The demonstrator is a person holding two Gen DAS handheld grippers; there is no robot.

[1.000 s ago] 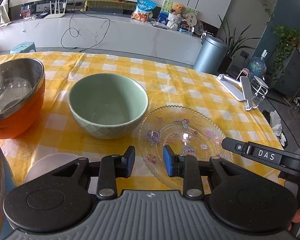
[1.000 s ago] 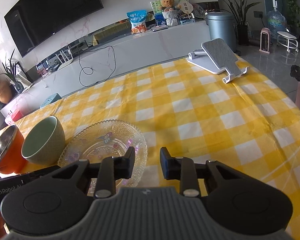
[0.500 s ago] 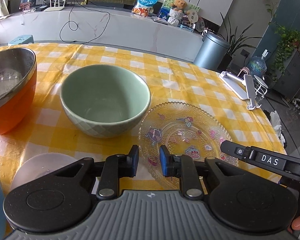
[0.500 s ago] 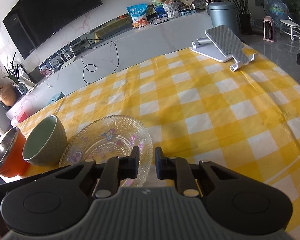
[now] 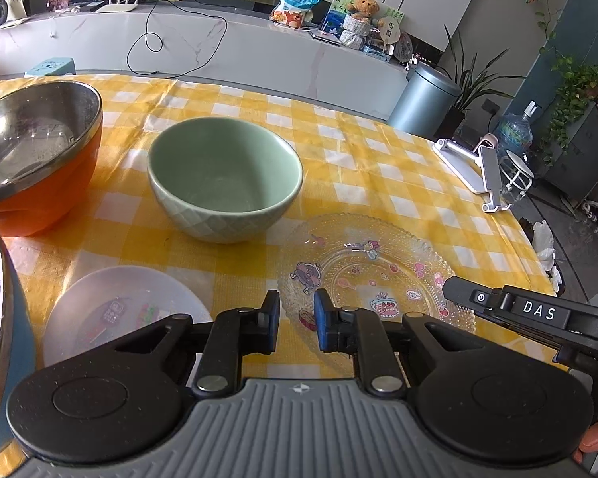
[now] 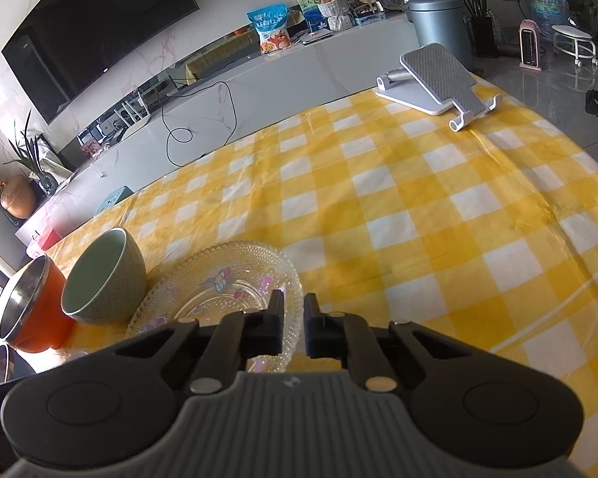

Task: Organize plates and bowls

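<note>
The glass plate (image 5: 372, 275) is seen lying flat on the checked cloth (image 6: 438, 207) just ahead of both grippers, its near rim framed between the fingers of the left gripper (image 5: 296, 320) and of the right gripper (image 6: 292, 324). Both sets of jaws have just been closing; the left's are narrowly parted, the right's nearly pressed together, and nothing is pinched. The green bowl (image 5: 224, 177), orange bowl (image 5: 36, 159) and white plate (image 5: 123, 310) are all shown empty, left of the glass plate.

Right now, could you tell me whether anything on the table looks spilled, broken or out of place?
Nothing stands out. The green bowl, orange steel-lined bowl, patterned glass plate and small white plate all sit upright and look intact on the yellow checked tablecloth, with no spill visible. The cloth is only slightly wrinkled.
</note>
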